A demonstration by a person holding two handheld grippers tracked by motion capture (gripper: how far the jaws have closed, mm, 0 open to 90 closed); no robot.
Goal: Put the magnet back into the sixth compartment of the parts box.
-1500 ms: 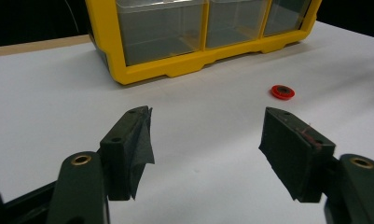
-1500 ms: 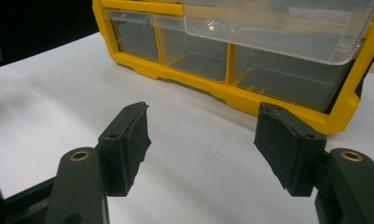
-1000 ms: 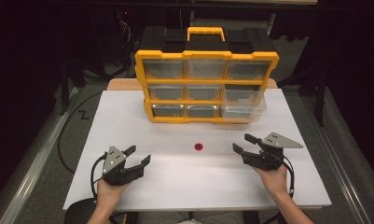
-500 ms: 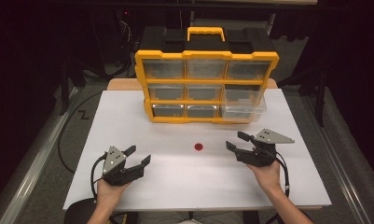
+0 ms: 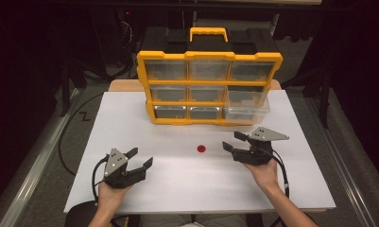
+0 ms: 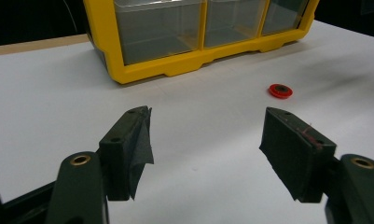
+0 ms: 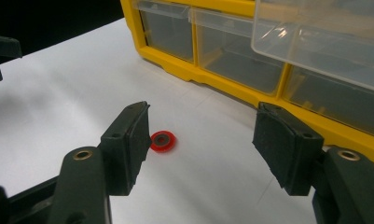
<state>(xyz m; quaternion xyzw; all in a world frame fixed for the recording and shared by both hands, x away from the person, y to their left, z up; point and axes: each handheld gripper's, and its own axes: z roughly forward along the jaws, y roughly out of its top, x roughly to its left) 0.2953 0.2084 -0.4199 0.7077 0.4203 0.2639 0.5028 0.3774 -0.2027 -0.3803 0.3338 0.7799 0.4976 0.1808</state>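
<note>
From the high view, a small red washer [image 5: 201,148] lies alone on the white tabletop [image 5: 177,189], just in front of a yellow organizer [image 5: 208,87] of clear drawers. One drawer [image 5: 246,101] at the organizer's lower right is pulled partway out. The right tongs [image 5: 232,141] hover near the washer on its right, released and holding nothing. The left tongs [image 5: 141,159] sit farther from the washer, to its left and nearer the person, also released. Nothing lies between either pair and the washer.

The left gripper view looks across bare tabletop: the washer [image 6: 280,90] shows a dark centre hole, beyond the right-hand jaw, with the organizer's [image 6: 194,32] bottom row behind it.

The right gripper view brings the washer [image 7: 162,140] close, just beside the left-hand jaw, and shows the pulled-out drawer [image 7: 324,42] overhanging the frame.
</note>
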